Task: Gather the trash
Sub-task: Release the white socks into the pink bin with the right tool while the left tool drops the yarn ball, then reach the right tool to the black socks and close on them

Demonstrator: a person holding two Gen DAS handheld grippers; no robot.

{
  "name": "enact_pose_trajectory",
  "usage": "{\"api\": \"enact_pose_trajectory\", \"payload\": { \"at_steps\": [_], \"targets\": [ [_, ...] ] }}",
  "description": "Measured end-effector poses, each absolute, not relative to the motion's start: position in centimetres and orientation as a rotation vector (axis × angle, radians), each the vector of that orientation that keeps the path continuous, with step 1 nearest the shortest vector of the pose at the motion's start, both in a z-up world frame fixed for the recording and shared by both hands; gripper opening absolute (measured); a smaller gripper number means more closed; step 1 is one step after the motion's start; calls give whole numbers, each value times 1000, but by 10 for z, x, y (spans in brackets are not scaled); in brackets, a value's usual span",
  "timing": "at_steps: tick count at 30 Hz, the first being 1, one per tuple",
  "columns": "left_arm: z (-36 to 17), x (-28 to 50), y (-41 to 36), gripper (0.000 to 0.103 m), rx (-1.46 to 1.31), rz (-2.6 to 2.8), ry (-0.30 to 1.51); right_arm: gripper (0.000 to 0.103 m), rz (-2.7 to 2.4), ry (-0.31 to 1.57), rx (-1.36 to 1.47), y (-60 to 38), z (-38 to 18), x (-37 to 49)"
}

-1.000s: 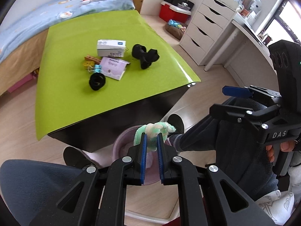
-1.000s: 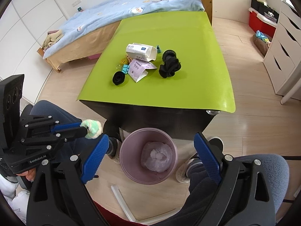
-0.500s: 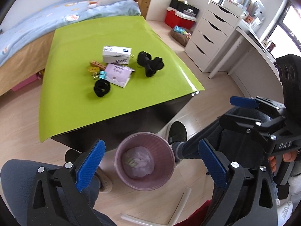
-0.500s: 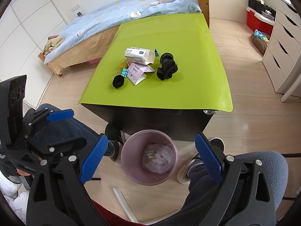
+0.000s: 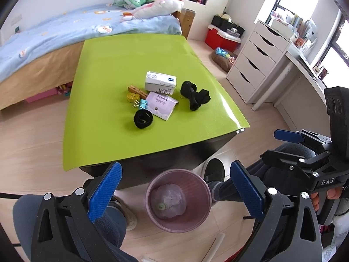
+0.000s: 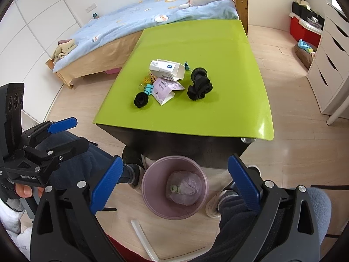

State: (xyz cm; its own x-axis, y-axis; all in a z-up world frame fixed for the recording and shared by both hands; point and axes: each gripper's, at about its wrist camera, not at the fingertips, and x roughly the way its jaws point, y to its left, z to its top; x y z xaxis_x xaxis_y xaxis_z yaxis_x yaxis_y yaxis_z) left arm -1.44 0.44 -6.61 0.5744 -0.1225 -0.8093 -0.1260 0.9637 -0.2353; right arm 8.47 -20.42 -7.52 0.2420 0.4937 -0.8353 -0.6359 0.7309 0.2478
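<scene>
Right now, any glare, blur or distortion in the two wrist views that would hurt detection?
Left wrist: sharp, strong fisheye bending at the edges, windows blown out at right, glare streak on the green table near its right edge. Right wrist: sharp too, same bending, glare at the table's near right corner; bin contents evenly lit.

Green table (image 5: 104, 69) with box (image 5: 160, 83), socks (image 5: 195, 95)

white box (image 5: 160, 83): "COTTON SOCKS", seen upside down | right gripper (image 5: 327, 181) body: "DAS" | left gripper (image 6: 28, 177) body: "GenRoboLAI" | purple card (image 5: 161, 105): print too small to read
</scene>
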Motion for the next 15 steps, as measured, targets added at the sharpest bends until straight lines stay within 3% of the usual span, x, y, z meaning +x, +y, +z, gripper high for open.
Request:
{"api": "enact_pose_trajectory", "payload": {
  "at_steps": [15],
  "targets": [
    [-54,-14,19,96,-298,33,911,95,740,1104,-288,-129,-84,185]
  ]
}}
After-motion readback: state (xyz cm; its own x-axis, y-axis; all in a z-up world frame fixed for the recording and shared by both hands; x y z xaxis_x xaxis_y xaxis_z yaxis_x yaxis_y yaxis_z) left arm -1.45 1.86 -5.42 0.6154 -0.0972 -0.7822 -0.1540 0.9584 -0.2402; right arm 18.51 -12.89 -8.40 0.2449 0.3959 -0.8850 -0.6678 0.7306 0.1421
